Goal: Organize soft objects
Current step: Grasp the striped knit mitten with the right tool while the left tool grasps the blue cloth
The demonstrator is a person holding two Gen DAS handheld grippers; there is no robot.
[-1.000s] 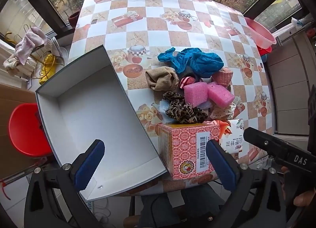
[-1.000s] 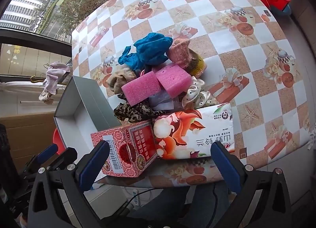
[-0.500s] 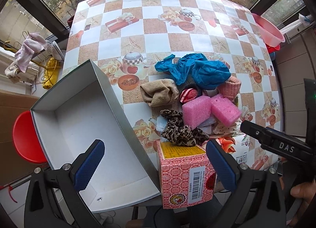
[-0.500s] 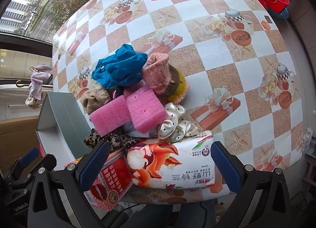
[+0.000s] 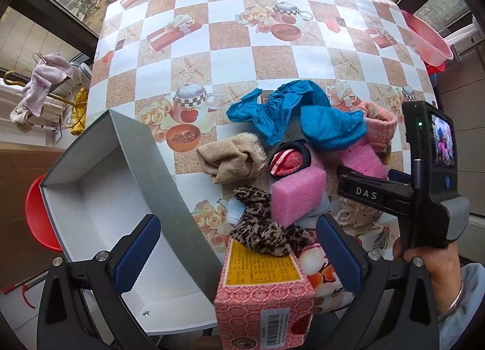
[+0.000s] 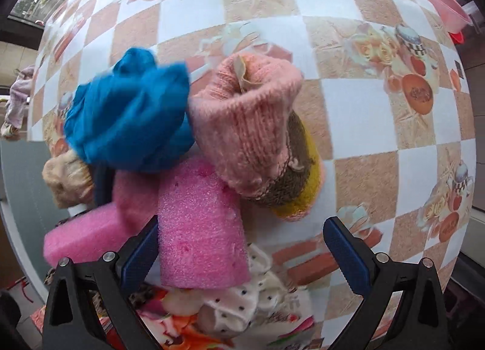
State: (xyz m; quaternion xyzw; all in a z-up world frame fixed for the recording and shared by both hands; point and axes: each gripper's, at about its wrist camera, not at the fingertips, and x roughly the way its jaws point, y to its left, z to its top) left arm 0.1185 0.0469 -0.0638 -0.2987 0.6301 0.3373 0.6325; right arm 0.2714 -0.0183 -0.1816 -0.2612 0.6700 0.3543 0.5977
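Note:
A pile of soft things lies on the checked tablecloth point(image 5: 230, 31): a blue cloth point(image 5: 297, 113), a beige sock point(image 5: 233, 159), two pink sponges point(image 5: 297, 198), a leopard-print scrunchie point(image 5: 260, 222) and a pink knit piece point(image 6: 248, 125). My left gripper point(image 5: 238, 254) hangs open above a red tissue box point(image 5: 263, 298), holding nothing. My right gripper point(image 6: 242, 254) is open and low over the pile. One pink sponge point(image 6: 200, 228) sits between its fingers, against the left pad. The blue cloth point(image 6: 127, 113) lies just beyond.
An open white box point(image 5: 100, 207) stands at the table's left front edge. A printed tissue pack point(image 6: 182, 328) and a white dotted scrunchie point(image 6: 242, 298) lie under the right gripper. A hand point(image 5: 430, 262) holds the right tool. A pink basin point(image 5: 424, 38) sits far right.
Both grippers moved forward over the pile. The right one dropped close, so the pink sponge now lies between its fingers. Both stayed open.

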